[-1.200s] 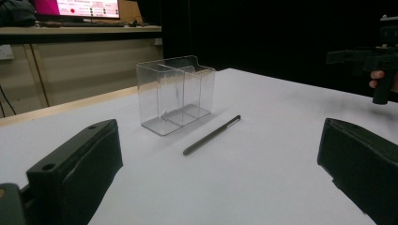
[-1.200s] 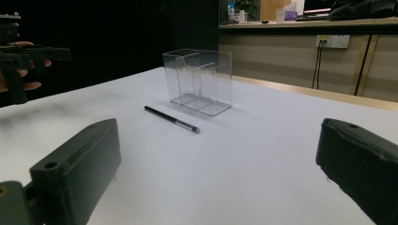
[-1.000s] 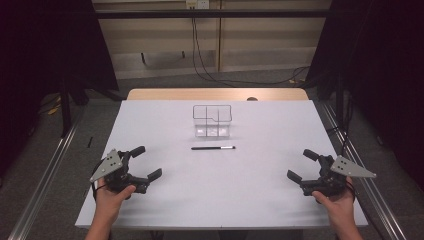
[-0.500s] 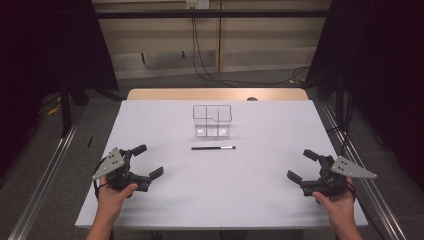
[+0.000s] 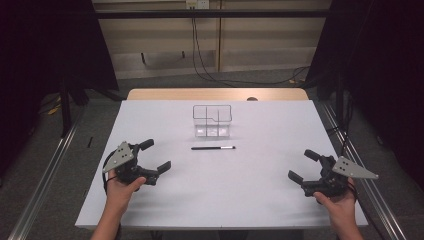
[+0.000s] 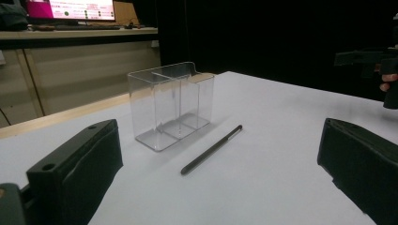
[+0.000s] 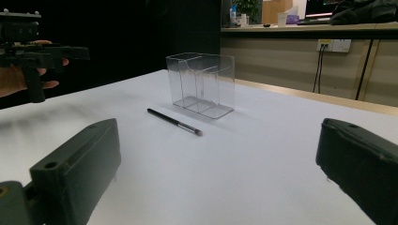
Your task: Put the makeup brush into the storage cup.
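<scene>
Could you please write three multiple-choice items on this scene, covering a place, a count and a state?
1. Where does the black pen lie?
A. Inside the clear organiser
B. On the table in front of the clear organiser
C. Between the left gripper's jaws

2. How many pens are on the white table?
A. One
B. Two
C. Three

3. How do the jaws of the left gripper and right gripper stand?
A. Both open, holding nothing
B. Both shut
C. Left shut on the pen

Answers: 1 B, it lies flat just before the organiser; 2 A, a single pen shows; 3 A, both jaw pairs stand apart.
</scene>
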`<state>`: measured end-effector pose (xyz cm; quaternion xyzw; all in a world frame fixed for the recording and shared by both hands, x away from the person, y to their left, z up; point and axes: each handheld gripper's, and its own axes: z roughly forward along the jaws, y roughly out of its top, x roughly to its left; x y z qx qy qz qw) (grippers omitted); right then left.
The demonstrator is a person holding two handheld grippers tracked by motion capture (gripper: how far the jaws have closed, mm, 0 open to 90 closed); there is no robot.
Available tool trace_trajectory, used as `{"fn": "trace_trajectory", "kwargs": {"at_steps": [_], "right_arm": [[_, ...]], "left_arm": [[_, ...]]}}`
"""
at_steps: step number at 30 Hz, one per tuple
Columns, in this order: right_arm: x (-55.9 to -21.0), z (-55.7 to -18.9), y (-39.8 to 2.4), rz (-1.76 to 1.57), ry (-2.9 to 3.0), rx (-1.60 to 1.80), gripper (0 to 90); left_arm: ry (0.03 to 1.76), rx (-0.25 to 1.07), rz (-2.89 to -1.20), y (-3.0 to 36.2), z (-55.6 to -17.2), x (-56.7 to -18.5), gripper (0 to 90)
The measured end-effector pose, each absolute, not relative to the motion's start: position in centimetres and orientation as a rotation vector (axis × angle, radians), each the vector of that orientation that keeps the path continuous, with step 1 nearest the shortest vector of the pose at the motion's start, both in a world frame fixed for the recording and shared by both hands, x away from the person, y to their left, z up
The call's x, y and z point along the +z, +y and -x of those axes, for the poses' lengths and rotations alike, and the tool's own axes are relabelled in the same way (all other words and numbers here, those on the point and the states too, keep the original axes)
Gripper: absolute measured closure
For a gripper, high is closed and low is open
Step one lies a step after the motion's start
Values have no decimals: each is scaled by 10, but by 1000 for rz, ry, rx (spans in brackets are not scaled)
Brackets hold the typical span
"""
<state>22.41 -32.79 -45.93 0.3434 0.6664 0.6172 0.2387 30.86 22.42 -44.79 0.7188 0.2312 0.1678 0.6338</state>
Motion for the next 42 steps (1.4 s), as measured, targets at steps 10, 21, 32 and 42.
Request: {"fn": "trace_trajectory", "kwargs": {"at_steps": [10,21,32,42], "right_arm": [[-459,-223,-329,-942,1819,1688,2],[-458,-222,-328,-930,1821,1691,3],[-459,-223,-327,-929,1829,1689,3],[-459,-223,-328,-928,1832,1687,3]], "left_arm": [[505,373,-1647,207,-315,-445,0],[472,355,-1662,184,-325,-445,0],[455,324,-1653,169,-330,-443,0],[436,308,-1673,155,-336,-444,0]]}}
